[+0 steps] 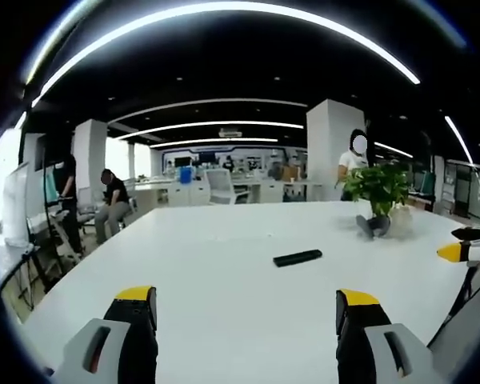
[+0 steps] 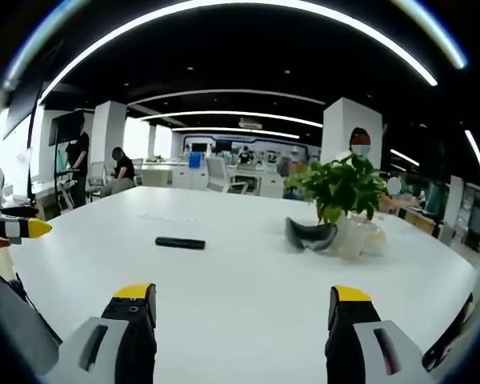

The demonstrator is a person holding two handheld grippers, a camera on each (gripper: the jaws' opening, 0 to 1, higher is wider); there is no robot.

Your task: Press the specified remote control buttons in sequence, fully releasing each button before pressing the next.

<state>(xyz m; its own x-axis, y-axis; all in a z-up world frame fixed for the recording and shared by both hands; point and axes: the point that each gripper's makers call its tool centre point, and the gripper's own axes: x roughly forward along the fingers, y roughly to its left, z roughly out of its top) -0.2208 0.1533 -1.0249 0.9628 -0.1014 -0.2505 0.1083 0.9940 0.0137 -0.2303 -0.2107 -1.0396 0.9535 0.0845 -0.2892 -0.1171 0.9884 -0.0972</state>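
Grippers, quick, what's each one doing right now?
Left gripper: open, holding nothing, short of the remote.
Right gripper: open, holding nothing.

We see our left gripper and right gripper. Both have black jaws, yellow tips and grey housings.

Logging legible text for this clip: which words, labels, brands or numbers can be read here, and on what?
None can be read.
The remote control on the white table: any button markings are too small to read.
Screens and signs on the far wall: blurred.
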